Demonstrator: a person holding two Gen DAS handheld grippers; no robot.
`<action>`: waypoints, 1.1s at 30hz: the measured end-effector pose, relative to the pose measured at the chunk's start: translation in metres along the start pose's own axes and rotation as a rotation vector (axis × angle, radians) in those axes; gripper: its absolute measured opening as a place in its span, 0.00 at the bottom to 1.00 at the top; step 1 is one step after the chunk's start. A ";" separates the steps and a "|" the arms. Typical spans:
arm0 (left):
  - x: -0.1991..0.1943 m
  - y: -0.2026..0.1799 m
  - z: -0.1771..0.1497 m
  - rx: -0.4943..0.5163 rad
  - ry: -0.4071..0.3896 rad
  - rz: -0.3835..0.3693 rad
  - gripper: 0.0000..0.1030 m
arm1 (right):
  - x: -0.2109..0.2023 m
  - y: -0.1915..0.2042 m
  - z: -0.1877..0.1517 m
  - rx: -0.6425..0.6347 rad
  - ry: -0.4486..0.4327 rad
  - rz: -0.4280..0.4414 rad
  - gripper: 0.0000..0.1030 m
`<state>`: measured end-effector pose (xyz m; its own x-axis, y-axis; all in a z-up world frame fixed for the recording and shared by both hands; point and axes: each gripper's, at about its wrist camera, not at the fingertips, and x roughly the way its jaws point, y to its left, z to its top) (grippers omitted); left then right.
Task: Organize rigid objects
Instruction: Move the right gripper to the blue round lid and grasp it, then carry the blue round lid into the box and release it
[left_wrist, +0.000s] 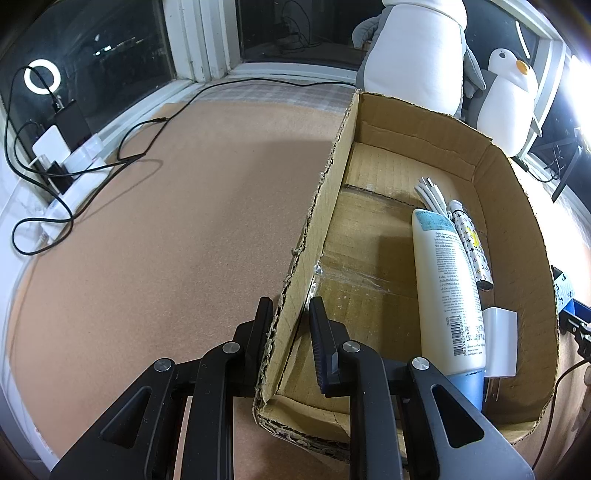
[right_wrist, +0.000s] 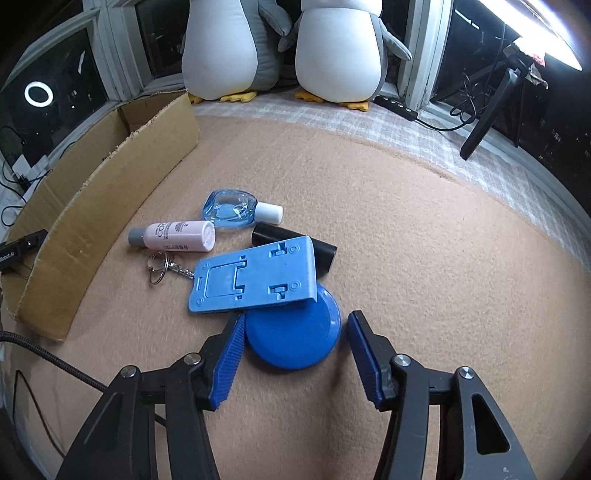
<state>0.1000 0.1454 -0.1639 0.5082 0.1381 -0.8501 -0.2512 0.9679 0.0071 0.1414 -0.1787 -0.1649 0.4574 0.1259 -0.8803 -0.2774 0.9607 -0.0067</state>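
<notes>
Not much to read here: the pink bottle (right_wrist: 173, 236) lying on the mat shows large letters that look like "CO", with the rest of the word turning out of sight and the small print below too fine to make out. At the left edge of the right wrist view, a black device (right_wrist: 18, 248) carries white lettering reading roughly "RobotAI", its start cut off. In the box, the cream tube (left_wrist: 448, 291) has a barcode and blocks of tiny print, all too small to read.
</notes>
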 end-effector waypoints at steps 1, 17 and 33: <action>0.000 0.000 0.000 0.000 0.000 0.000 0.18 | 0.000 -0.001 0.001 0.001 -0.001 -0.002 0.45; 0.000 0.000 0.000 0.001 0.000 0.001 0.18 | -0.007 -0.024 -0.010 0.044 0.008 -0.009 0.45; 0.000 0.000 0.000 0.001 0.000 0.000 0.18 | -0.052 0.002 0.019 0.038 -0.122 0.049 0.45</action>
<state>0.1004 0.1451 -0.1640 0.5081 0.1381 -0.8502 -0.2505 0.9681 0.0076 0.1336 -0.1783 -0.1101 0.5444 0.1996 -0.8147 -0.2703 0.9612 0.0549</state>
